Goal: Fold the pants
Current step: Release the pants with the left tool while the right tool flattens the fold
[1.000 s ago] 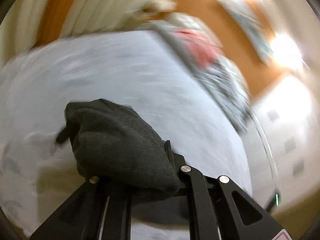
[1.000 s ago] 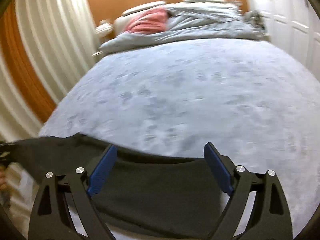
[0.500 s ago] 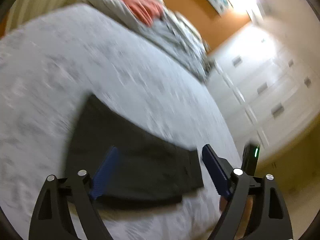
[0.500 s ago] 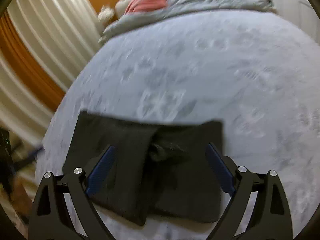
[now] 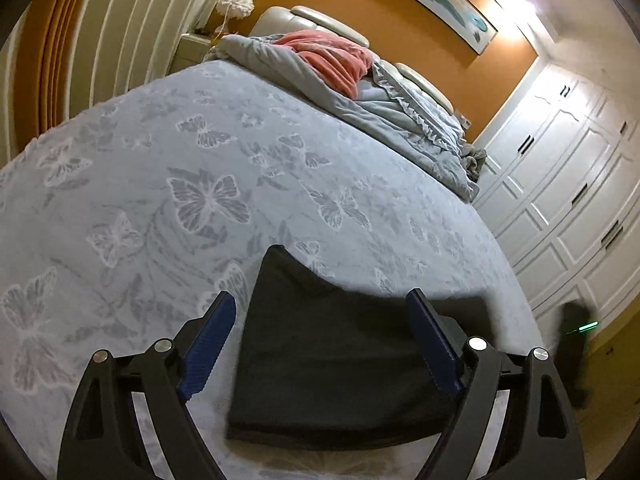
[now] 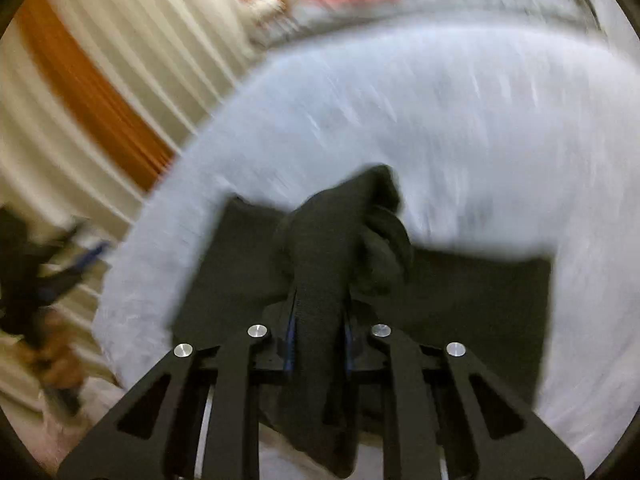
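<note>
The dark grey pants lie folded flat near the bed's front edge. My left gripper is open and empty, its blue pads on either side above the pants. In the right wrist view, which is blurred, my right gripper is shut on a bunched fold of the pants and lifts it above the rest of the fabric. The other gripper and hand show at the far left.
The bed has a grey butterfly-pattern cover. A rumpled grey duvet and a pink blanket lie by the headboard. White wardrobes stand to the right, curtains to the left.
My left gripper let go of the pants, opened and drew back. My right gripper, open half a second ago, has closed on a fold of the pants and raised it.
</note>
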A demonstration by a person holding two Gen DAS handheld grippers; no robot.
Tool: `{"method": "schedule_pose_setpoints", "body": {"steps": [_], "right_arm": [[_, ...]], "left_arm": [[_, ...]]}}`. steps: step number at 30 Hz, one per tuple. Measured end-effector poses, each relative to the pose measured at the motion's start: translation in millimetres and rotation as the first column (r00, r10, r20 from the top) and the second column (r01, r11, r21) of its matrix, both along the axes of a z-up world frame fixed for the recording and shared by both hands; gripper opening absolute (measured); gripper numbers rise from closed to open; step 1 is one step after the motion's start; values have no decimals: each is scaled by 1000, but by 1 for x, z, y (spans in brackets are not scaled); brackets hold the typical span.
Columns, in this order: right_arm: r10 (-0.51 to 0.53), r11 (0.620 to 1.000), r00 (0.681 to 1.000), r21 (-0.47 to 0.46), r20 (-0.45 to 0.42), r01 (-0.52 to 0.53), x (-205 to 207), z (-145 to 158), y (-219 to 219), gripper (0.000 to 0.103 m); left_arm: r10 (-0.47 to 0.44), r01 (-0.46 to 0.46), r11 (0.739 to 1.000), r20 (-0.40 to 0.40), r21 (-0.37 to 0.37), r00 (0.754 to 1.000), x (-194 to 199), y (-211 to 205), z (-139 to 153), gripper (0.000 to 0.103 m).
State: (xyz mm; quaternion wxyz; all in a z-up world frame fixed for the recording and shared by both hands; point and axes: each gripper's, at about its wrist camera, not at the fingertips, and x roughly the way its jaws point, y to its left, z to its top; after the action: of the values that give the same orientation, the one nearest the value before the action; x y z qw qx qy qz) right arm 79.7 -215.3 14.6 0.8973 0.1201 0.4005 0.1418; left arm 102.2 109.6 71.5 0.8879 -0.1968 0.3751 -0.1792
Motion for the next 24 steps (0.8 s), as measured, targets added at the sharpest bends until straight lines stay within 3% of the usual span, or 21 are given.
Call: {"method": "schedule_pose_setpoints", "body": {"steps": [2,3,4,5,6,7,8,13,17,18,19,20,21,22,24], "right_arm": [[-33,996,996,-81,80,39,-11,21,-9,21],[-66,988,995,-135,72,75,-8,14,-18,32],[-104,979,994,-176,22,106,0,-1,-30,51],[-159,967,986,-212,-57,144,9,-23,-44,55],[-256,944,949,-258,-182,205,19,-56,-65,55],[-301,934,922,-273,-244,233,21,-71,-77,54],[-315,938,907,-238,-279,252,19,-79,-89,54],[-237,971,951,-51,-199,232,-12,-53,-103,55],[-180,982,938,-2,-298,188,-4,-79,-90,55],[-173,984,934,-5,-312,181,-1,-87,-84,49],[-162,986,938,-10,-307,167,0,-92,-79,28],[-146,989,943,-21,-299,146,1,-91,-73,28],[-148,989,953,-65,-264,136,1,-81,-66,19],[-140,989,964,-88,-225,123,-4,-68,-61,16],[-116,992,980,-76,-160,105,-16,-43,-61,15]], "left_arm": [[-22,22,1000,-16,10,1000,3,-5,-6,85],[-30,31,999,-31,22,999,4,-10,-9,86],[-39,42,998,-58,50,998,6,-15,-16,86],[-41,47,997,-81,69,996,8,-19,-23,86],[-41,51,995,-107,87,993,10,-24,-31,86],[-41,56,993,-146,103,988,14,-28,-41,86],[-39,59,993,-187,102,981,17,-31,-50,86],[-31,49,998,-349,43,937,33,-34,-89,86],[-51,54,999,-440,-6,897,39,-42,-117,86],[-69,65,998,-452,-25,889,39,-45,-123,86],[-77,73,997,-445,-26,892,38,-47,-124,82],[-85,87,996,-421,-15,903,36,-50,-122,64],[-99,103,995,-400,-12,911,34,-52,-117,52],[-109,122,992,-386,11,916,31,-54,-111,45],[-123,136,991,-350,13,929,25,-53,-100,46]]}}
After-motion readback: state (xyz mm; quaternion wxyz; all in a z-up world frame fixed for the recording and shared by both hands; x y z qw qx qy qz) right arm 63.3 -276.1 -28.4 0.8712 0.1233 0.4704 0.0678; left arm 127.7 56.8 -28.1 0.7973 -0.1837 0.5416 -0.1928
